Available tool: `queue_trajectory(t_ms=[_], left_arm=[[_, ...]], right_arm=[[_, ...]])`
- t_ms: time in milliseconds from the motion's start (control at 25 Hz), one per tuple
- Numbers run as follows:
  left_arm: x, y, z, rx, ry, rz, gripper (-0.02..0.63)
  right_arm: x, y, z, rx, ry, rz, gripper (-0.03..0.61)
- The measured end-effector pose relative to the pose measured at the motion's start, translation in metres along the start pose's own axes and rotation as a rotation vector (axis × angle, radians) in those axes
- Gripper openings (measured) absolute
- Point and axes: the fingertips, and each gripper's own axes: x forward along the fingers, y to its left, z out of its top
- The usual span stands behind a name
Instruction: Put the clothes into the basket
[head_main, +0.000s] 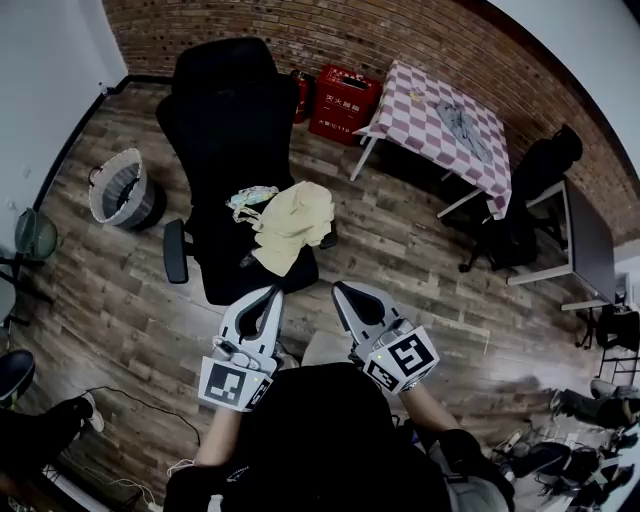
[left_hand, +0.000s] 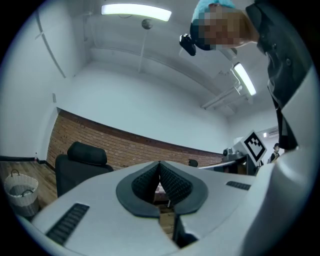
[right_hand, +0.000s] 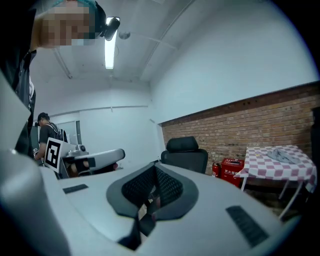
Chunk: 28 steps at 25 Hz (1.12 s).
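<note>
Now the left tongs (head_main: 270, 296) and right tongs (head_main: 342, 292) are both pressed together and empty, near the chair (head_main: 225, 110) whose seat carries the yellow clothes (head_main: 295, 222), well apart from the basket (head_main: 100, 200) on the floor.

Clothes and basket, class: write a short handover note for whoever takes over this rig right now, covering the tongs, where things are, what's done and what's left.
Left tongs: shut, empty. Right tongs: shut, empty. Both are held just short of the black chair.
Yellow garment and a pale patterned garment lie on the chair seat. A grey garment lies on the checked table.
Basket stands on the floor left of the chair.
Done: nothing picked up.
Left: carry all three garments to the basket.
</note>
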Motion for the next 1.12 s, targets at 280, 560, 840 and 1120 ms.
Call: queue_trajectory(t_ms=[280,560,840,1120], left_arm=[[0.028,0.040,-0.010,-0.054,0.038,0.013,0.014],[0.084,0.061,-0.013,-0.062,0.027,0.037,0.014],[0.167,0.074,0.000,-0.050,0.012,0.052,0.014],[0.208,0.075,-0.020,-0.025,0.075,0.091,0.014]], right_arm=[[0.045,-0.042,-0.019,-0.005,0.092,-0.053,0.009],[0.103,-0.109,-0.047,0.033,0.154,-0.065,0.009],[0.170,-0.212,-0.114,0.054,0.243,-0.160,0.009],[0.224,-0.278,-0.196,0.110,0.408,-0.128,0.011]])
